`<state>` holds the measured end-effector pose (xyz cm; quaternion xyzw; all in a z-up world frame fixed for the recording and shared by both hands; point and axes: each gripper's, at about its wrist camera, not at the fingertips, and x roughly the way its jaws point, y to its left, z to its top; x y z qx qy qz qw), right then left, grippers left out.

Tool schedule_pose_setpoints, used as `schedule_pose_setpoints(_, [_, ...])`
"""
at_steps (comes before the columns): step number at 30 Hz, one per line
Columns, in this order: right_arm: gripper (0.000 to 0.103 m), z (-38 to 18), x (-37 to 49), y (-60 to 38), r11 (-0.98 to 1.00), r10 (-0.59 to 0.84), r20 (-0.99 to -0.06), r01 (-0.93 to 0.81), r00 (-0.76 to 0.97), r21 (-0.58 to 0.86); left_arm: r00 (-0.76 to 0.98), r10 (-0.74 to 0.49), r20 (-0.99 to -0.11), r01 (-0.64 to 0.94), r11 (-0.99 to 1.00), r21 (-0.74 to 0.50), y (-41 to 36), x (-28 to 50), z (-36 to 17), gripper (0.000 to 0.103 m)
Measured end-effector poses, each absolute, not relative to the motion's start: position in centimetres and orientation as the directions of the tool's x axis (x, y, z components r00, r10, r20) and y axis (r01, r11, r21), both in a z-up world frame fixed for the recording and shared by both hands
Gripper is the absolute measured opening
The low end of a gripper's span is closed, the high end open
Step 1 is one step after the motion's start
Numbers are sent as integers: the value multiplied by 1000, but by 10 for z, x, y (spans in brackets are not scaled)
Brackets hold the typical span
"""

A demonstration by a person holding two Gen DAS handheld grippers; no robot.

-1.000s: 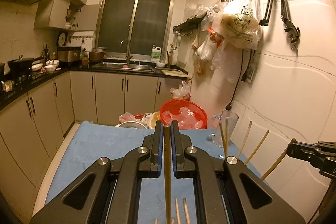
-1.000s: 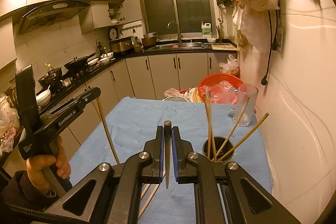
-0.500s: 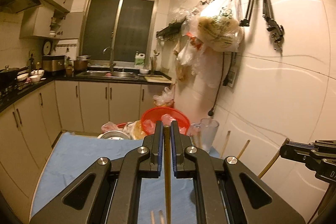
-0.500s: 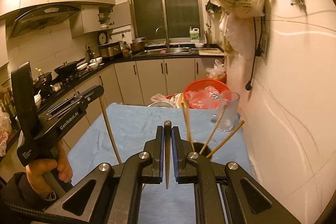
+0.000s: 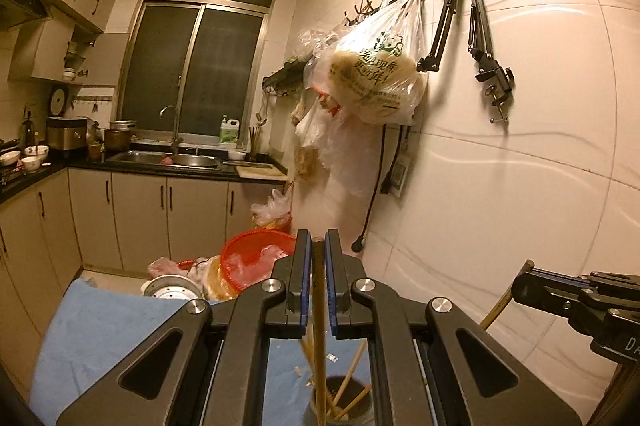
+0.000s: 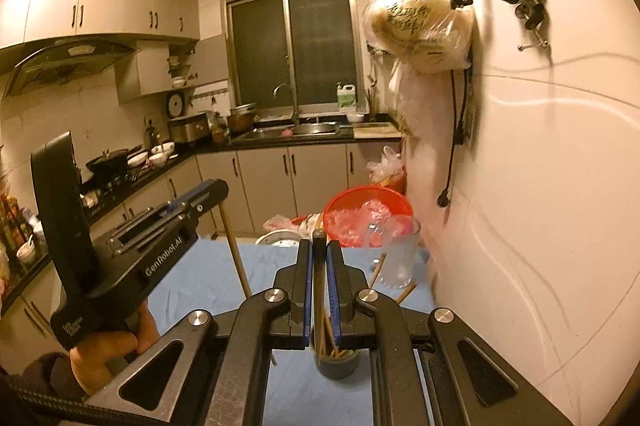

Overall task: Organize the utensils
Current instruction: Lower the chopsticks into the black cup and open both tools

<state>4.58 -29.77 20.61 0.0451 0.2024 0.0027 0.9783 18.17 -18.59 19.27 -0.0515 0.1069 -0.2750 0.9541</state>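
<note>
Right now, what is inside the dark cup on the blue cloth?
Several chopsticks stand loosely in the cup, leaning outward. Its bottom and the sticks' lower ends cannot be seen: the cup's wall and the hand-held gripper bodies cover them.

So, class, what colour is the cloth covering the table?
Blue: the cloth shows best in the right wrist view, spread under the chopstick holder.

**Clearance around the holder: tight at the wall side, open to the left**

The blue surface (image 6: 208, 278) lies bare left of the dark holder (image 6: 335, 362). Chopsticks (image 6: 330, 340) splay from its mouth, crowding entry from above. A clear glass (image 6: 396, 258) stands just behind; the white wall (image 6: 540, 226) closes the right flank.
</note>
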Motion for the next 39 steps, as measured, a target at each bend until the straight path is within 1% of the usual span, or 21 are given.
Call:
schedule_pose_setpoints(5, [7, 210, 55, -310, 996, -2, -388, 38, 922, 86, 821, -549, -157, 525, 834, -170, -199, 191, 194, 7])
schedule_pose_setpoints(12, [7, 203, 74, -323, 994, -7, -399, 50, 917, 99, 813, -556, -172, 529, 829, -179, -216, 208, 181, 7])
schedule_pose_setpoints(27, [7, 142, 103, -330, 991, 22, -512, 47, 858, 122, 800, -528, -286, 504, 849, -156, -239, 234, 118, 6])
schedule_pose_setpoints(39, [8, 107, 111, -343, 984, 10, -565, 93, 825, 153, 776, -499, -385, 472, 865, -170, -229, 241, 83, 7])
